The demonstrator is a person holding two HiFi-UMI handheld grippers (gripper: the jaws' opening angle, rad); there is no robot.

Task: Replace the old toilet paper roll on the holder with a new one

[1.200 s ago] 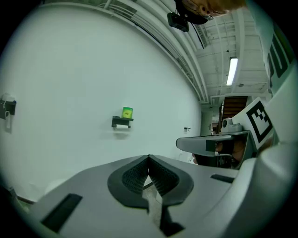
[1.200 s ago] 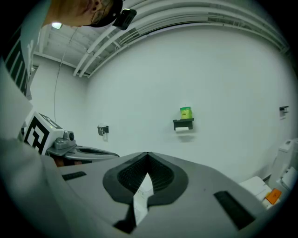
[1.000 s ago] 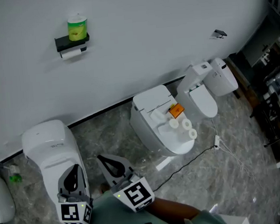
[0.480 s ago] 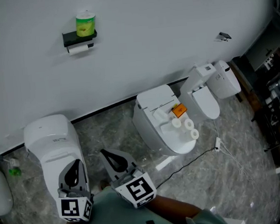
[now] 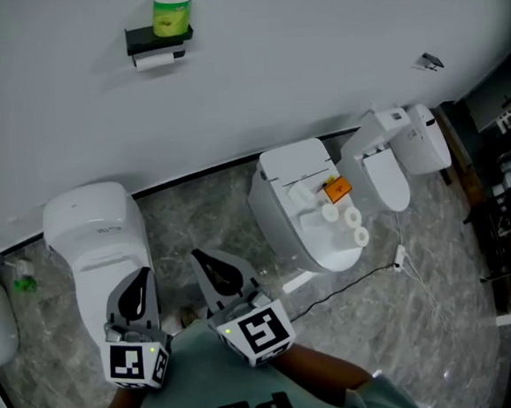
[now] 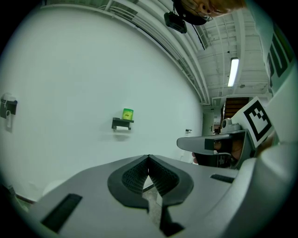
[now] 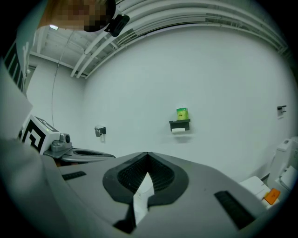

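Note:
A black wall holder [image 5: 159, 40] carries a thin white toilet paper roll [image 5: 158, 60] under it and a green can [image 5: 171, 15] on top. Three new white rolls [image 5: 346, 219] lie on the lid of the middle toilet [image 5: 295, 226]. Both grippers are low in the head view, far from the wall. My left gripper [image 5: 143, 281] hangs over the left toilet [image 5: 94, 239] and my right gripper [image 5: 209, 263] is beside it. Each has its jaws together with nothing between them. The holder [image 6: 122, 123] shows small in the left gripper view, and likewise the holder [image 7: 179, 124] in the right gripper view.
An orange object [image 5: 337, 188] lies by the new rolls. A third toilet [image 5: 394, 164] stands at the right, with dark shelving [image 5: 510, 212] beyond it. A cable [image 5: 369, 278] runs across the marble floor. A small fitting [image 7: 99, 131] hangs on the wall left of the holder.
The head view has shifted, so the holder and the toilets sit further right and higher in the picture. Both grippers keep their places and stay shut.

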